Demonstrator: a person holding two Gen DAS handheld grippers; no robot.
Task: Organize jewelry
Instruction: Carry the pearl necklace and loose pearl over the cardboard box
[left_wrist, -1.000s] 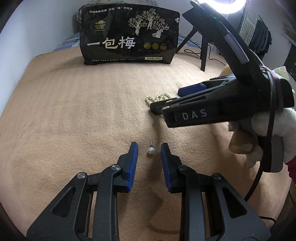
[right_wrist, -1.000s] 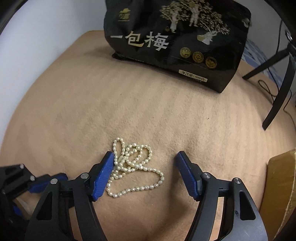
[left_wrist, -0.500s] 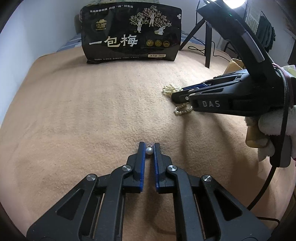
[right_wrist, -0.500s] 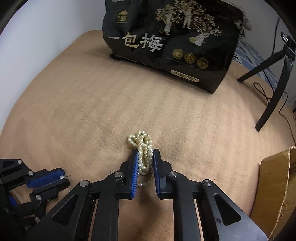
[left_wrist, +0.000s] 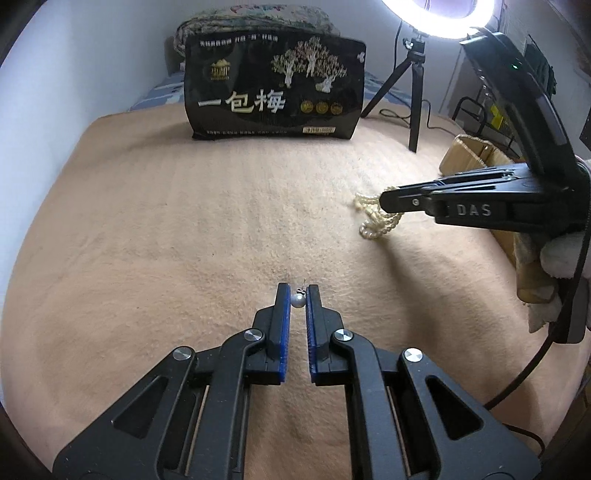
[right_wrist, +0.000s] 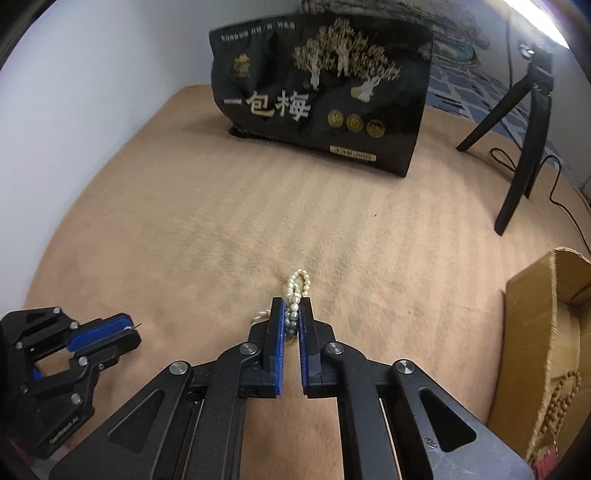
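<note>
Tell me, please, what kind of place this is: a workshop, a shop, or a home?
Most likely a home bedroom used for filming. The work surface is a tan fleece blanket spread like a bed cover, a ring light stands on a small tripod, and a snack bag leans at the back.

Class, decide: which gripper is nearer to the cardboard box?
Right. The right gripper, shut on the pearl necklace, is beside the cardboard box. The left gripper, holding the pearl earring, sits farther away.
</note>
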